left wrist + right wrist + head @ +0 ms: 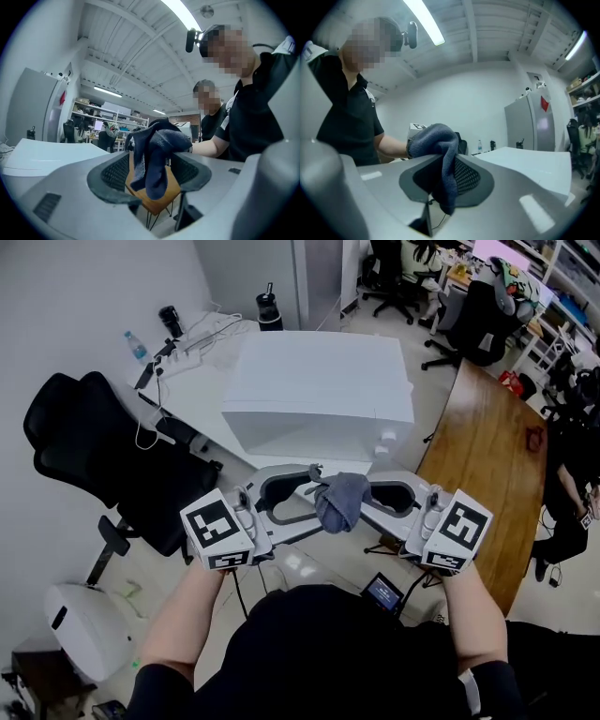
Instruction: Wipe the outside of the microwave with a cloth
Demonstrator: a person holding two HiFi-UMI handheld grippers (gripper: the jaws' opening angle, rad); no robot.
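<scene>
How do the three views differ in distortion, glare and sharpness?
Head view: slight wide-angle bend, even light, the white microwave almost washed out. Left gripper view: strong fisheye with black corners, a ceiling lamp glares at the top, the cloth is sharp. Right gripper view: the same fisheye, again a ceiling lamp glares, and the cloth is sharp.

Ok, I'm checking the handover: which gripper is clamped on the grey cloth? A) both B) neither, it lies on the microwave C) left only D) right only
D: the right gripper pinches the cloth, while the left gripper has its fingers wide apart and the cloth hangs unclamped between them.
</scene>
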